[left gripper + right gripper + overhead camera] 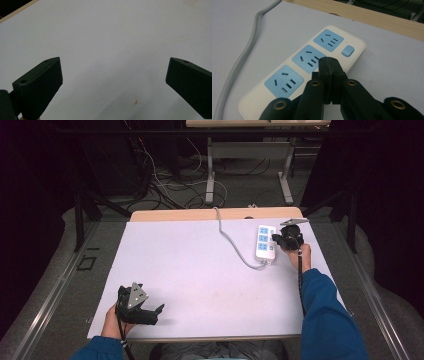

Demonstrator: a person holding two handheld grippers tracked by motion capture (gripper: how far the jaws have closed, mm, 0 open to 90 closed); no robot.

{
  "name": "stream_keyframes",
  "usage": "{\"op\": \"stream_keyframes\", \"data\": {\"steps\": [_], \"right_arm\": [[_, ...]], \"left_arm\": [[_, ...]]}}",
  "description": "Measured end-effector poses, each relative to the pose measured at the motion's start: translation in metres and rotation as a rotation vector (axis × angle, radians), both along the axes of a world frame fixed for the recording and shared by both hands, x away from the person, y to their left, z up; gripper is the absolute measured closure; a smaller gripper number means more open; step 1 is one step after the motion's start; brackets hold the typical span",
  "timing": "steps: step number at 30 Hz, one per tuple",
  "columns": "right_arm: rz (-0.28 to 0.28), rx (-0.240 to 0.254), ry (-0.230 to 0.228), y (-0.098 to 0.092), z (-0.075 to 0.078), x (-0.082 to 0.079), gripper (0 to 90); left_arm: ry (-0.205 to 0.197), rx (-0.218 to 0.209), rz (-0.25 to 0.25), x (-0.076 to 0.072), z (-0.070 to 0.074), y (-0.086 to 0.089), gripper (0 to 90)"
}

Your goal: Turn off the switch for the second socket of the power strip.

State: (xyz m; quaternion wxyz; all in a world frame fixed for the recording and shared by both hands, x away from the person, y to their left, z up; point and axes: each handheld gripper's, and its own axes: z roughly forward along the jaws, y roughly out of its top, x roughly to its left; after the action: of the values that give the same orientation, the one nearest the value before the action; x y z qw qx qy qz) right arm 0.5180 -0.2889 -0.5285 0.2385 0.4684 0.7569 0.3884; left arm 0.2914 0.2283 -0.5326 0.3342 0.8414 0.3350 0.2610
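A white power strip [265, 242] with three blue sockets lies at the table's back right; its grey cable [231, 241] runs off the far edge. In the right gripper view the strip [294, 67] fills the middle, with a blue switch [348, 50] beside its far socket. My right gripper [278, 237] is shut, jaws pressed together with nothing between them, tips [329, 66] over the strip's right edge by the middle socket. My left gripper [156, 312] rests near the front left edge, open, with only bare white surface between its jaws [113, 72].
The white sheet [200, 270] covers the tabletop, with a wooden strip [200, 214] showing along the far edge. Beyond the table stand desk legs [210, 170] and loose cables on the floor. A small reddish stain [136, 102] marks the sheet.
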Motion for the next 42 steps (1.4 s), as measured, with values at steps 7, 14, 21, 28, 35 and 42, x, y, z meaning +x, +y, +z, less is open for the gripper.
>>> {"op": "stream_keyframes", "data": {"steps": [7,14,21,28,35,42], "right_arm": [[-0.003,-0.026,0.007,0.004,-0.007,0.005,90.0],[-0.008,-0.032,0.012,0.003,-0.010,0.007,90.0],[-0.007,-0.025,0.005,0.004,-0.012,0.007,90.0],[-0.019,-0.030,0.001,0.005,-0.012,0.008,90.0],[-0.009,-0.033,-0.013,0.004,-0.014,0.008,90.0],[-0.011,-0.033,-0.018,0.003,-0.014,0.008,90.0]], "left_arm": [[0.003,-0.005,0.002,0.001,-0.001,0.000,0.7],[0.004,-0.001,0.002,0.000,-0.001,0.000,0.8],[0.003,0.001,0.001,0.000,-0.001,0.000,0.8],[0.003,0.002,-0.001,0.000,-0.001,0.000,0.8],[0.004,0.004,-0.003,0.000,-0.001,0.000,0.8],[0.004,0.005,-0.003,0.000,-0.001,0.000,0.8]]}}
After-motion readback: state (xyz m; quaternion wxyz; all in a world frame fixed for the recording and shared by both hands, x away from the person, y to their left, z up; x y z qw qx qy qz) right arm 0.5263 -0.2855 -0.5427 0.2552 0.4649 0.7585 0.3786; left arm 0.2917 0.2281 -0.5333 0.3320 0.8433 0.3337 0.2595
